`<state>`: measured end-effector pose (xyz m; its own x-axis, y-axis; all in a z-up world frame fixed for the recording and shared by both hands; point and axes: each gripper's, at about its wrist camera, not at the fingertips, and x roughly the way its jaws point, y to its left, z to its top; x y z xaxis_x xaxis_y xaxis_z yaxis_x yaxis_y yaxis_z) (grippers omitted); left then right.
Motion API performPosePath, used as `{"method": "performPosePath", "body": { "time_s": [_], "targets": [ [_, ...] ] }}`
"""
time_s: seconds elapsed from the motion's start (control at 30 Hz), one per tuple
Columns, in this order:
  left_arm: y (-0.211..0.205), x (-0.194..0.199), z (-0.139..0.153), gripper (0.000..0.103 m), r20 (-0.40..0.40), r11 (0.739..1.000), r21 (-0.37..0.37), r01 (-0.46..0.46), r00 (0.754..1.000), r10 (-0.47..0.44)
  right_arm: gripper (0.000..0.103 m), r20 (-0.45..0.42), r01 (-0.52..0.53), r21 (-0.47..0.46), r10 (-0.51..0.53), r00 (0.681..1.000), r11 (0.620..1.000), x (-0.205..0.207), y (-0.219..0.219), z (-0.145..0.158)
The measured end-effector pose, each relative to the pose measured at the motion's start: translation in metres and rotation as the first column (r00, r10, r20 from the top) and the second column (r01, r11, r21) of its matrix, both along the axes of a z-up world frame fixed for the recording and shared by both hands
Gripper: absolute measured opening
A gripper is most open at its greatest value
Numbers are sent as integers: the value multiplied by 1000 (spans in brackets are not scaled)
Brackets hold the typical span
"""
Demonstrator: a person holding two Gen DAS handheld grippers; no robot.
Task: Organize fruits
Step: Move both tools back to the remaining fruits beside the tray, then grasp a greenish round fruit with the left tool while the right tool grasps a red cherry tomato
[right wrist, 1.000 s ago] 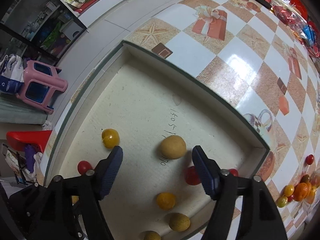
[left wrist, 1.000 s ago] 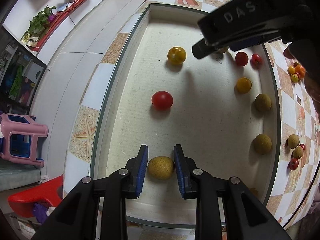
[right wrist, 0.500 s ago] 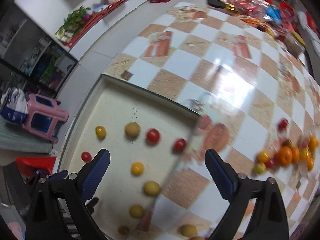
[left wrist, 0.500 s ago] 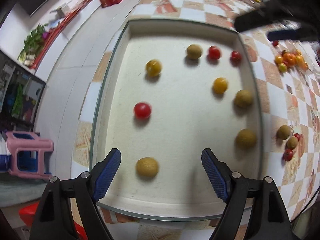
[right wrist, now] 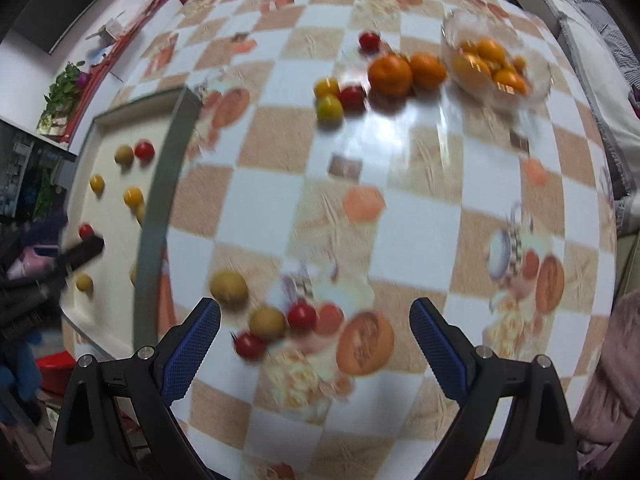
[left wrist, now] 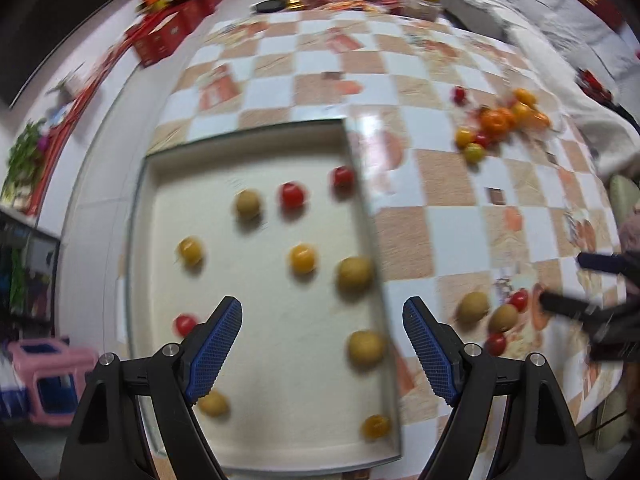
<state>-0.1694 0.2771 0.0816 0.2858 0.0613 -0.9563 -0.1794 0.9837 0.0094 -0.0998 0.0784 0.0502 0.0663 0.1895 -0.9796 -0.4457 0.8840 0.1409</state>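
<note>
A shallow cream tray (left wrist: 360, 184) holds several spaced fruits: red tomatoes, yellow tomatoes and tan longans. My left gripper (left wrist: 322, 344) is open and empty, held above the tray's near right part. My right gripper (right wrist: 316, 340) is open and empty above the checkered table (right wrist: 400, 220). Just beyond it lie two tan longans (right wrist: 229, 286) and red cherry tomatoes (right wrist: 302, 316); the same small group (left wrist: 472, 308) shows right of the tray in the left wrist view. Both views are motion-blurred.
A second pile of tomatoes and two oranges (right wrist: 390, 74) lies farther back, next to a glass bowl (right wrist: 496, 64) of oranges. Red boxes (left wrist: 168, 36) and packets sit at the table's far end. A pink stool (left wrist: 44, 380) stands on the floor at left.
My left gripper let go of the tan longan in the tray, opened wide and pulled back to the right. My right gripper swung from over the tray to the loose fruit on the table.
</note>
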Motion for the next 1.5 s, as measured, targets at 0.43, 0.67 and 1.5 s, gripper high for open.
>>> {"method": "performPosePath", "body": {
  "time_s": [0.43,0.67,1.5],
  "targets": [
    [-89,5,-29,73,-57,931,28,363,931,-361,55,-25,-60,12,60,998,998,-16,-19,-35],
    [-94,13,-41,73,-80,929,6,369,927,-367,44,16,-151,58,150,988,987,-8,-2,-37],
    [-117,43,-69,45,-120,943,-46,330,935,-334,21,-19,-103,115,106,994,988,7,-23,-39]
  ]
}}
